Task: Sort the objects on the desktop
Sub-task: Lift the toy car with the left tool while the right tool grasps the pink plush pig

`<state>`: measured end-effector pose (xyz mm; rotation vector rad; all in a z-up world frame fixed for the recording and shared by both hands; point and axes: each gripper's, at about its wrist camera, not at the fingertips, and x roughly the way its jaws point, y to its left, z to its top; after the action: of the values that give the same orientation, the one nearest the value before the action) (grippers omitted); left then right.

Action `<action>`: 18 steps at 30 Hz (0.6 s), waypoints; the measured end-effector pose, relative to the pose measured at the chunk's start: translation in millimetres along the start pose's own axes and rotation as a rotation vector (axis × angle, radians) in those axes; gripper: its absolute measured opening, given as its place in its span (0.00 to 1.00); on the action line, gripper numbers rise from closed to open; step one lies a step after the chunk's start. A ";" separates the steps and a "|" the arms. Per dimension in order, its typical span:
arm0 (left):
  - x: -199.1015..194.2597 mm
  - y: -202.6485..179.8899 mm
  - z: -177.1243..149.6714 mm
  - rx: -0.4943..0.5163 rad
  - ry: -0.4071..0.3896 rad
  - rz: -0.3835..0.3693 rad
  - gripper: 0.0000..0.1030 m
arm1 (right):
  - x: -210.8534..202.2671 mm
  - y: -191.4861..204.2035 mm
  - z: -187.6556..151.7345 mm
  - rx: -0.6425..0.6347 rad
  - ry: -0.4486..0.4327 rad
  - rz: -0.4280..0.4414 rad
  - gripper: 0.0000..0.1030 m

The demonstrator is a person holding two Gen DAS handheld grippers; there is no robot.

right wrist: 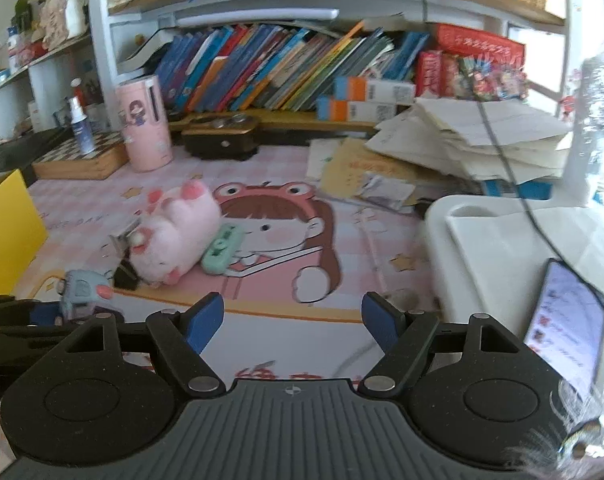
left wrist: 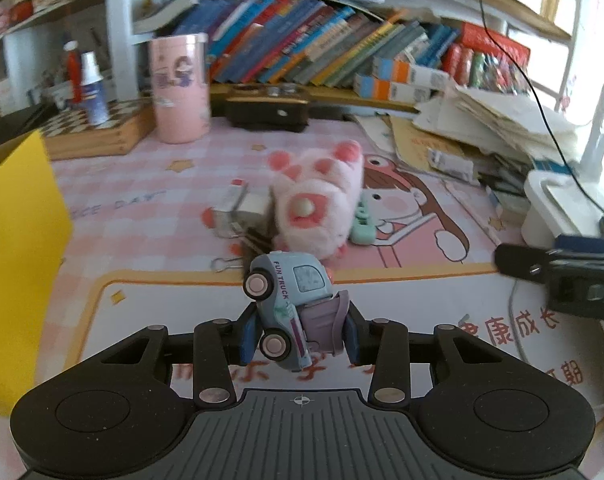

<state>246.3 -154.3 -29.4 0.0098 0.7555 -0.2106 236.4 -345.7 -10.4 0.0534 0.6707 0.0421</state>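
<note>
Left gripper [left wrist: 299, 334] has its pads clamped on the toy truck [left wrist: 285, 304], which sits tipped on its side between them, likely bound for the yellow box [left wrist: 17, 248] at its left. Right gripper [right wrist: 293, 322] gapes wide, empty, plush pig [right wrist: 177, 232] ahead-left.

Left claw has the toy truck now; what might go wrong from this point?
1. The toy truck sits tilted, nose up, in the left claw, pinched at its rear only. It may pivot or slip out during the carry.
2. The pink plush pig, the binder clips and the mint green gadget lie bunched together just beyond; a low swing could scatter them.
3. The right claw hangs open close to a phone, which it could knock.
</note>
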 end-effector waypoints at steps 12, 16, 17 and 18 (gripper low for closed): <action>-59.3 42.3 -11.2 -0.132 -0.108 0.072 0.38 | 33.3 31.1 10.0 0.007 0.057 0.134 0.73; -71.7 50.4 -17.2 -0.145 -0.118 0.114 0.38 | 45.9 38.7 15.8 0.019 0.076 0.175 0.73; -74.1 52.2 -19.2 -0.147 -0.118 0.121 0.38 | 49.4 41.1 17.8 0.020 0.078 0.184 0.73; -76.4 53.8 -21.0 -0.149 -0.118 0.129 0.38 | 52.7 43.7 19.9 0.019 0.079 0.194 0.73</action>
<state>188.4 -85.6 3.8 -0.0943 0.6488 -0.0309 289.2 -299.9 -24.7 0.1354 0.7431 0.2255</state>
